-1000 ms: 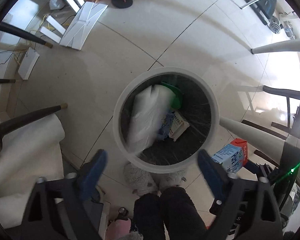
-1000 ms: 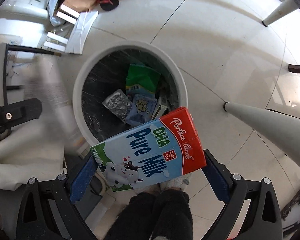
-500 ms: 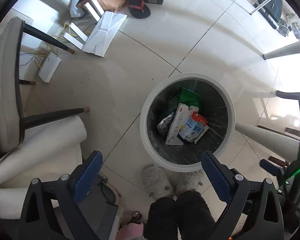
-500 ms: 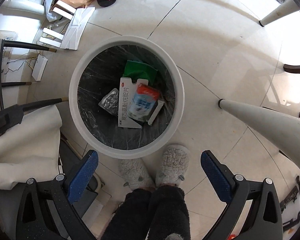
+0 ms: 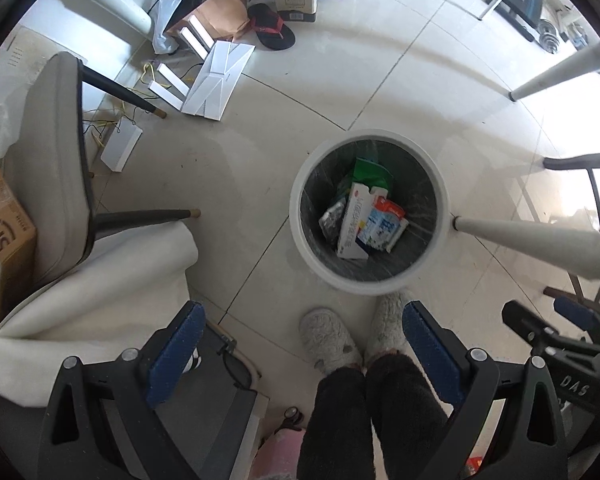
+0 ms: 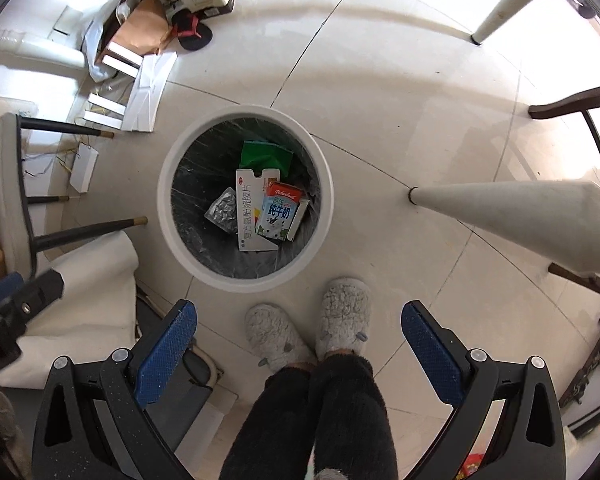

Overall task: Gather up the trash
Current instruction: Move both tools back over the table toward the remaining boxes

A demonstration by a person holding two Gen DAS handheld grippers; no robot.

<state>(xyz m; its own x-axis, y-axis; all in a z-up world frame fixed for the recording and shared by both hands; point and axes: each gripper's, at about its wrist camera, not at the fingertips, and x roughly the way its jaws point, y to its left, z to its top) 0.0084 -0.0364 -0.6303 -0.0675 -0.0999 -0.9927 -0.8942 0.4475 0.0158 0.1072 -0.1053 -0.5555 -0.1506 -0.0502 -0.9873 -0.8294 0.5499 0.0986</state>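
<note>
The milk carton (image 6: 279, 216) now lies in the bin (image 6: 172, 216), mid frame. The right claw (image 6: 298, 344) and left claw (image 5: 300, 344) gape, holding nothing.

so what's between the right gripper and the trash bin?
In the right wrist view, the person's grey slippers on bare floor tile lie between the open right gripper and the trash bin.

A grey chair (image 5: 56, 152) stands on the pale tiled floor (image 5: 284, 120) beside a draped white cloth (image 5: 100, 300). Grey fuzzy slippers (image 6: 342, 320) rest close together. Farther off lie a red-strapped sandal (image 5: 270, 30), a brown paper bag (image 5: 220, 16) and a cardboard box (image 5: 4, 236).
</note>
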